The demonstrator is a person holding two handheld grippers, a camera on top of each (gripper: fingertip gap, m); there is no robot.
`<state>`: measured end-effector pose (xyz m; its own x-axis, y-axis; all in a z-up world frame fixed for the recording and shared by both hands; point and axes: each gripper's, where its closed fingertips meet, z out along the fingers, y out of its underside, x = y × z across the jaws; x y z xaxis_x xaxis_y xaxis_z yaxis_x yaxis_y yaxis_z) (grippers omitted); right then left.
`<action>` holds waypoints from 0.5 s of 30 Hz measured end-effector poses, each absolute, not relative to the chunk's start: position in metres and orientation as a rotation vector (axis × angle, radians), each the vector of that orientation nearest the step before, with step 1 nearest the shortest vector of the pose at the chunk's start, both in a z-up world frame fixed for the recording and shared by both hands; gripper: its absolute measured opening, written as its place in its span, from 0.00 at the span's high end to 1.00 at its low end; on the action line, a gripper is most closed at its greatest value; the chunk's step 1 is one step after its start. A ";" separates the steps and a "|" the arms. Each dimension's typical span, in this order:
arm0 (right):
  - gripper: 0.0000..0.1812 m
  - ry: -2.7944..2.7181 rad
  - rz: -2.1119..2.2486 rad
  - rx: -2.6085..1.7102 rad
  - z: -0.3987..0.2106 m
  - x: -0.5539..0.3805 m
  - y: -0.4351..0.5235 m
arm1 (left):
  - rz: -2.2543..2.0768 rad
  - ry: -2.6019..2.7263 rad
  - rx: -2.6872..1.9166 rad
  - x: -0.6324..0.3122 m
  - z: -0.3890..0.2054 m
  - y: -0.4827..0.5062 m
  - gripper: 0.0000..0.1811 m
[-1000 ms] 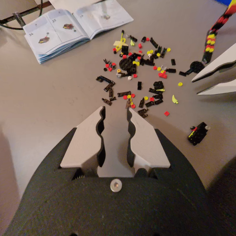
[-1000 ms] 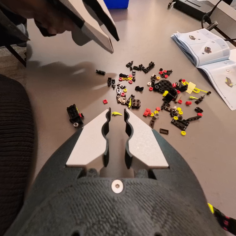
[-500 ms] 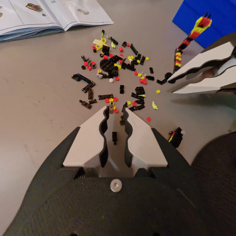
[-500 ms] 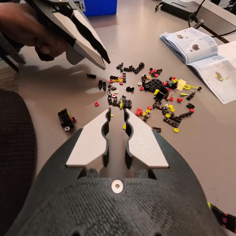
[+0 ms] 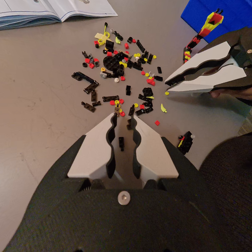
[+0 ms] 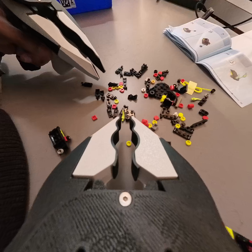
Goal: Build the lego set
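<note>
The left gripper (image 5: 123,115) hangs over the near edge of the scattered lego pieces (image 5: 120,65) on the grey table (image 5: 40,109), its two fingers parted with nothing between them; a small black piece (image 5: 121,143) lies on the table in the gap below. The right gripper (image 6: 124,119) is likewise spread and empty, its tips just short of a black studded brick (image 6: 130,113) and a lime spike (image 6: 123,115), with a round yellow stud (image 6: 128,143) on the table under the gap. The pieces are small black plates, red tiles and yellow studs, loosely clustered around a black round plate (image 6: 160,88). A small black built block (image 5: 185,143) sits apart at the near side. A tall red, yellow and black built column (image 5: 201,31) stands before a blue box (image 5: 231,16). An open booklet (image 6: 212,54) lies beyond the pile.
</note>
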<state>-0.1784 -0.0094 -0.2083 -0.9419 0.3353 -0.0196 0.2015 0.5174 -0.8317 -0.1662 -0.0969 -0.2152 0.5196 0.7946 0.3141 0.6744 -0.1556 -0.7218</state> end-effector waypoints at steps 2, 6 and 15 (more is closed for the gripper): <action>0.95 -2.603 1.383 -0.448 -0.208 -0.180 -0.011 | 0.167 -1.204 -1.885 -0.166 -0.215 -0.096 0.90; 0.97 -2.553 1.273 -0.468 -0.210 -0.196 -0.002 | 0.157 -1.196 -1.889 -0.164 -0.215 -0.094 0.90; 1.00 -2.555 1.195 -0.616 -0.218 -0.214 0.009 | 0.140 -1.175 -1.906 -0.160 -0.217 -0.086 0.90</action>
<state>-0.2136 0.0086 -0.2184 -0.8784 0.4754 0.0488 0.2673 0.5734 -0.7744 -0.1604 -0.0865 -0.2168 0.5486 0.7710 0.3235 0.6730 -0.1777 -0.7179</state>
